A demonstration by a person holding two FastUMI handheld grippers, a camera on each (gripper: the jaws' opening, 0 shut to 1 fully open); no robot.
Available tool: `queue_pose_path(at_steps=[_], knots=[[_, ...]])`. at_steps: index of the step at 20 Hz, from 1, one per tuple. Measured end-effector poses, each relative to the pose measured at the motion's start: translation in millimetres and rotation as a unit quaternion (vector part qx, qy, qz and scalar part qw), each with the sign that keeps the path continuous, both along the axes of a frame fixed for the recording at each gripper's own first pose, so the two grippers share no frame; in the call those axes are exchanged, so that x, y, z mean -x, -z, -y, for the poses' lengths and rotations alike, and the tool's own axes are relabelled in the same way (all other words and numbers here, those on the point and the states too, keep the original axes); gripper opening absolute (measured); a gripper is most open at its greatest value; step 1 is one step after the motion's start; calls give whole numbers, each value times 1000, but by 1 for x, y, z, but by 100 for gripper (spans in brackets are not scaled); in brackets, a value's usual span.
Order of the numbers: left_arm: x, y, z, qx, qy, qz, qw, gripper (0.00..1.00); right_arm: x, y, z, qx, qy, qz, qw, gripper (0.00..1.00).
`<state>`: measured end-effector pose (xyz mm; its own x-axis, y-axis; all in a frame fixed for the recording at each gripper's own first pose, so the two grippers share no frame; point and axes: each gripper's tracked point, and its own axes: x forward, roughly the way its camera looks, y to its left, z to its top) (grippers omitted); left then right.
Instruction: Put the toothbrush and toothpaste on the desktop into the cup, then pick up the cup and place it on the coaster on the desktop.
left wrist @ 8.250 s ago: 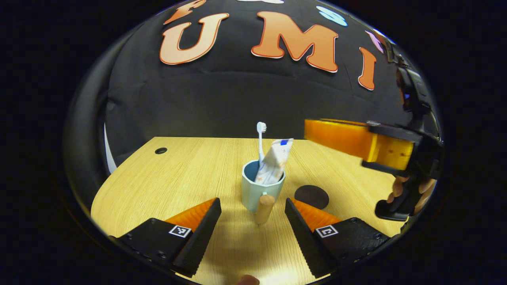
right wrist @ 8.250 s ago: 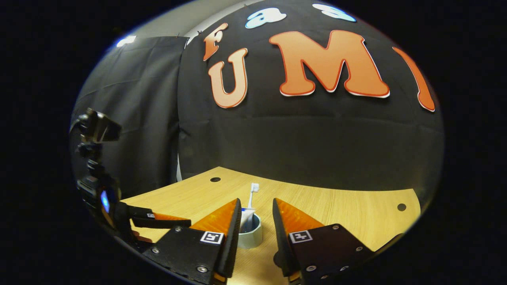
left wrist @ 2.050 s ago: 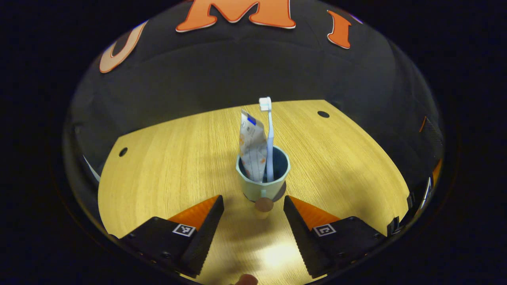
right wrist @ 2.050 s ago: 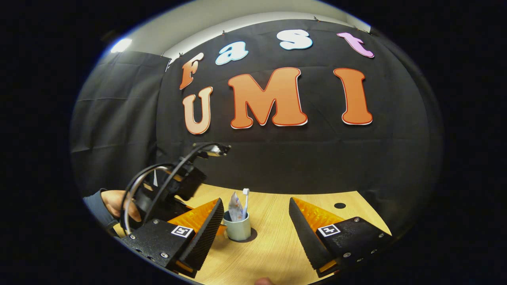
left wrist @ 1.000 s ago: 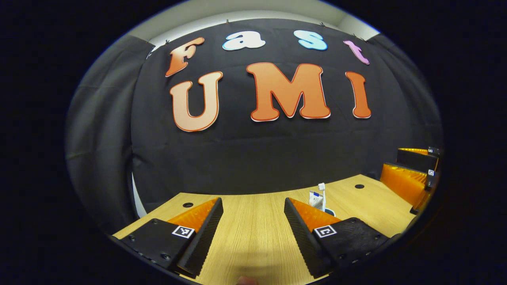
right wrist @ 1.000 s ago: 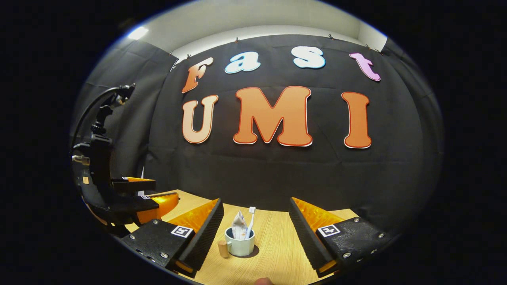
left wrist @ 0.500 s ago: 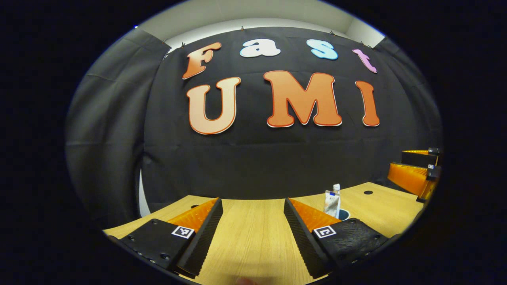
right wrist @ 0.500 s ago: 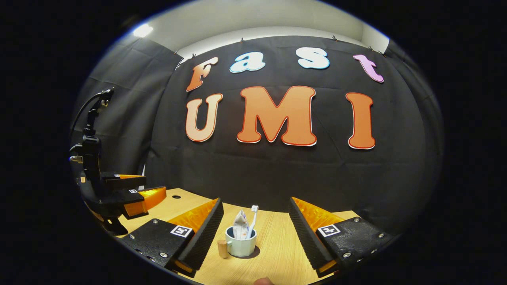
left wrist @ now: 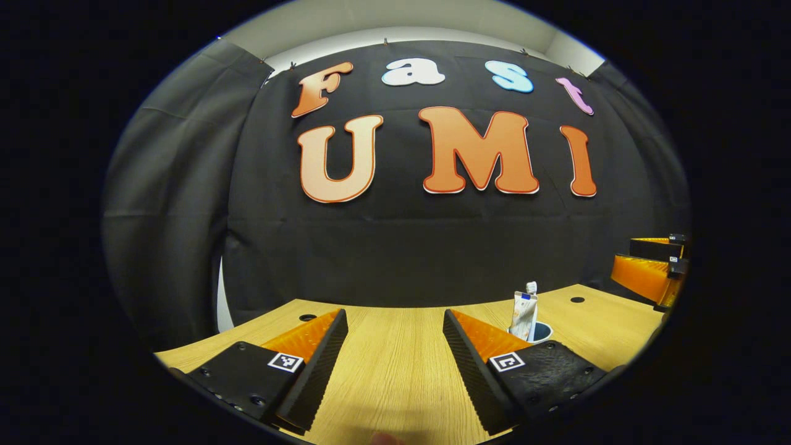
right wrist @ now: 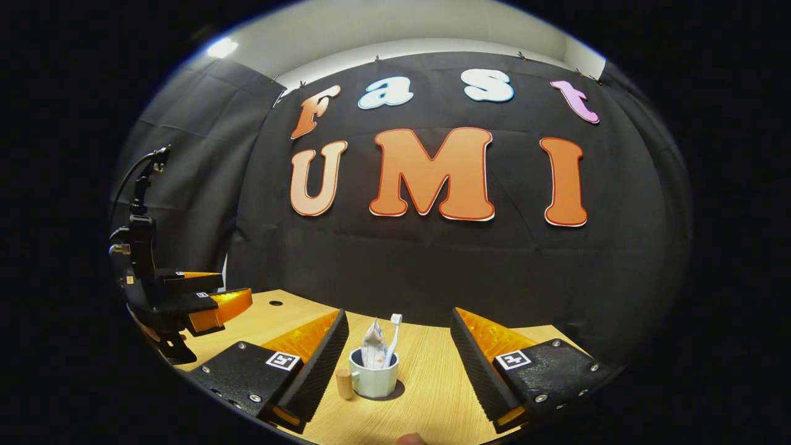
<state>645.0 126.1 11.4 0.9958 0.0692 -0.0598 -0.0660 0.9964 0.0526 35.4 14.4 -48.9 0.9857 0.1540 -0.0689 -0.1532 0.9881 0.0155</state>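
Note:
A pale cup (right wrist: 374,380) with a wooden handle (right wrist: 343,383) stands upright on the dark coaster (right wrist: 397,391). It holds the white toothbrush (right wrist: 393,337) and the toothpaste tube (right wrist: 372,343). My right gripper (right wrist: 397,313) is open, set back from the cup, which lies between its fingers' lines. My left gripper (left wrist: 393,314) is open over bare desk. In the left gripper view the cup (left wrist: 541,334) sits off to the right, partly behind a finger, with the toothpaste (left wrist: 524,315) sticking up. The left gripper (right wrist: 235,287) hovers at the left, apart from the cup.
The wooden desk (left wrist: 395,371) ends at the black cloth wall. It has small round holes (left wrist: 307,317) near its far corners (right wrist: 275,303). The right gripper (left wrist: 621,253) shows at the right edge of the left gripper view.
The cup, once beside the coaster, now stands on it. My left gripper has pulled back from the cup and levelled out. The right gripper has barely shifted in the last second.

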Motion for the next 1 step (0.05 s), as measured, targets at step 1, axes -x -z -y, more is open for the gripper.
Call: queue_pose_path(at_steps=[1], knots=[[0,-1,3,-1,1,3,1000,94,1,0,0,1,-1,0,1000,99]])
